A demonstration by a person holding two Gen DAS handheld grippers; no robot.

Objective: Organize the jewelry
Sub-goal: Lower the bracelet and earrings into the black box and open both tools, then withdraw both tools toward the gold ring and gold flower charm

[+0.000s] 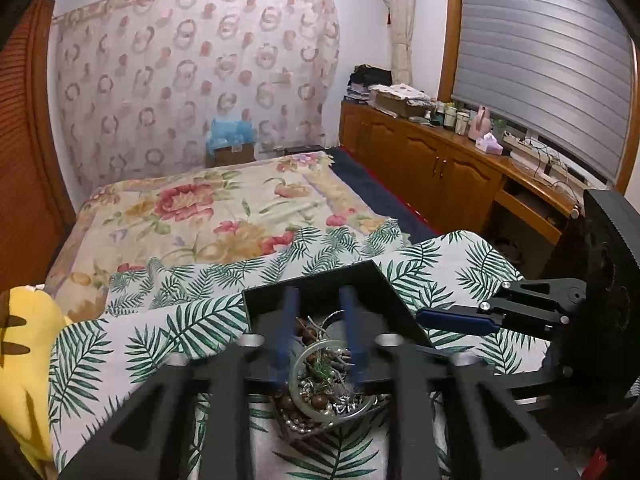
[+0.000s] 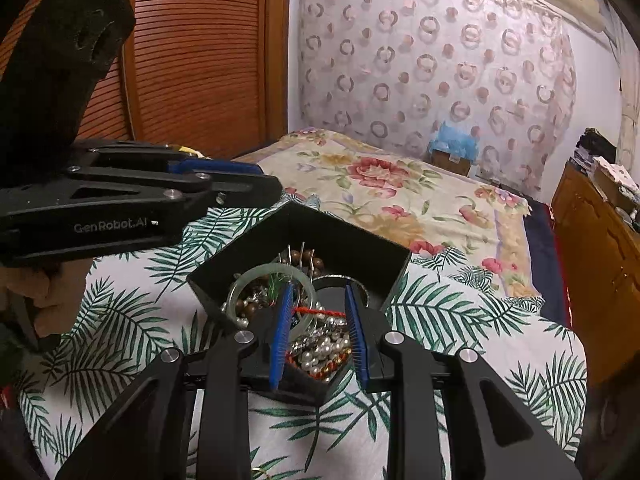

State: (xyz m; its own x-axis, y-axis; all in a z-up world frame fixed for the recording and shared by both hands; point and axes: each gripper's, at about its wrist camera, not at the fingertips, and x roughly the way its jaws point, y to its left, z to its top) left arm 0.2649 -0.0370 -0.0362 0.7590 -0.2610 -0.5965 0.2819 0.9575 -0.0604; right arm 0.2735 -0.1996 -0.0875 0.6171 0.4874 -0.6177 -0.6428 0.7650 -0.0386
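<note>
The box (image 2: 320, 240) sits at lower centre on the leaf-print cloth (image 2: 460, 312); jewelry (image 2: 320, 348) lies heaped in it; the bed (image 2: 400, 184) stretches behind; cabinets (image 1: 432, 160) stand at right.

Beneath both claws lies a matt cloth (image 2: 460, 320) printed with green fronds. The box (image 2: 340, 248) ahead of the right claw (image 2: 319, 340) looks like matt black plastic. Inside it, a bangle (image 2: 240, 284) is glossy and translucent, the pearls (image 2: 320, 354) shiny, the brown beads (image 1: 320, 401) smooth. The claw pads (image 2: 282, 332) are ribbed blue.
</note>
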